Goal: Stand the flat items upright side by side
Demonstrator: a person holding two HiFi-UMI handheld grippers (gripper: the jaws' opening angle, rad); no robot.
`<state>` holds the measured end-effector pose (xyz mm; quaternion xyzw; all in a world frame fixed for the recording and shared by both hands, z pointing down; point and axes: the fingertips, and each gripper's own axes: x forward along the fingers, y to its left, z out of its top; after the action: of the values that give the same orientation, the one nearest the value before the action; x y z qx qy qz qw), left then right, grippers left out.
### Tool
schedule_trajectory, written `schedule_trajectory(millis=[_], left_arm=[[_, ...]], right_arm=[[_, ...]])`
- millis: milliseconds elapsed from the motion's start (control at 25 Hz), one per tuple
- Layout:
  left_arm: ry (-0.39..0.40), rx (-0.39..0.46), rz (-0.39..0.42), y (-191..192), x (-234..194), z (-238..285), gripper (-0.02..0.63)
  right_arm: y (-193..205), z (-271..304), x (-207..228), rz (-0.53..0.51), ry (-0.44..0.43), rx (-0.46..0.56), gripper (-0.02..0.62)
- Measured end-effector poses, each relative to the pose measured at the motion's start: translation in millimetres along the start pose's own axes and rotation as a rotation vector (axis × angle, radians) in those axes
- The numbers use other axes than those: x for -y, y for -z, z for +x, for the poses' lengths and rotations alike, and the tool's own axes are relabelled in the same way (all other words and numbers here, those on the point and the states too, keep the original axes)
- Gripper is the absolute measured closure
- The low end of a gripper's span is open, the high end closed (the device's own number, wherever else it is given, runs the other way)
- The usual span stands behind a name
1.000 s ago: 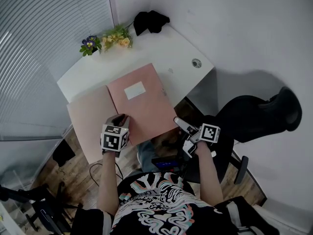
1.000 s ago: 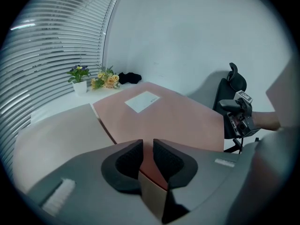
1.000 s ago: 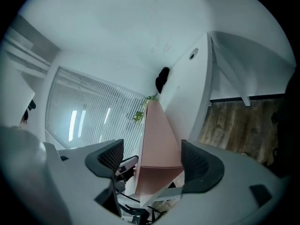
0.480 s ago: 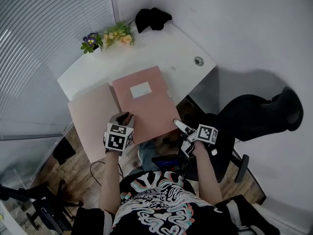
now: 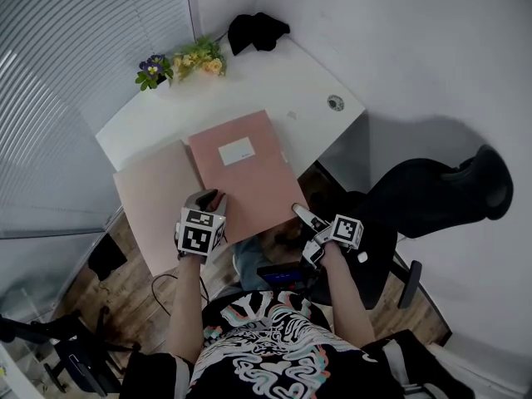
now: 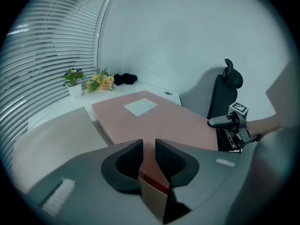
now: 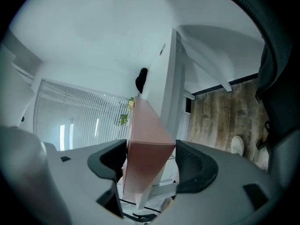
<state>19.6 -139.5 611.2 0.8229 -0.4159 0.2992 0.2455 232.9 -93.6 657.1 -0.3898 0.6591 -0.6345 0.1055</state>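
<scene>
A thick pink folder (image 5: 249,181) with a white label lies flat on the white desk (image 5: 274,81), its near end over the desk's edge. A paler folder (image 5: 150,198) lies flat to its left. My left gripper (image 5: 207,200) is shut on the pink folder's near left edge, which sits pinched between its narrow jaws (image 6: 148,153). My right gripper (image 5: 301,216) is at the near right corner. Its wide jaws have just been closing with that corner (image 7: 147,121) between them, one above and one below, and both pads look to touch it.
Flower pots (image 5: 179,63) and a black cloth (image 5: 258,32) sit at the desk's far end, and a cable grommet (image 5: 335,102) lies near its right edge. A black office chair (image 5: 432,194) stands to the right. Window blinds run along the left.
My right gripper has dropped slightly and moved in onto the pink folder's near right corner. The left gripper and both folders stay where they were.
</scene>
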Motion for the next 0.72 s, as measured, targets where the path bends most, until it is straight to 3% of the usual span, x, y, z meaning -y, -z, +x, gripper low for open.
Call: schedule_trajectory(millis=[560,720], left_arm=[[-0.005,-0.003,-0.017,0.3,-1.7,-0.5,0.523],[0.009,0.003,-0.041,-2.5,-2.0,-1.7,0.522]], right_arm=[[-23.9,-6.0,-30.1,-0.118,-0.001,0.031,0.291],[-31.8,-2.7,-55.5,-0.195,-0.06,0.052,0.293]])
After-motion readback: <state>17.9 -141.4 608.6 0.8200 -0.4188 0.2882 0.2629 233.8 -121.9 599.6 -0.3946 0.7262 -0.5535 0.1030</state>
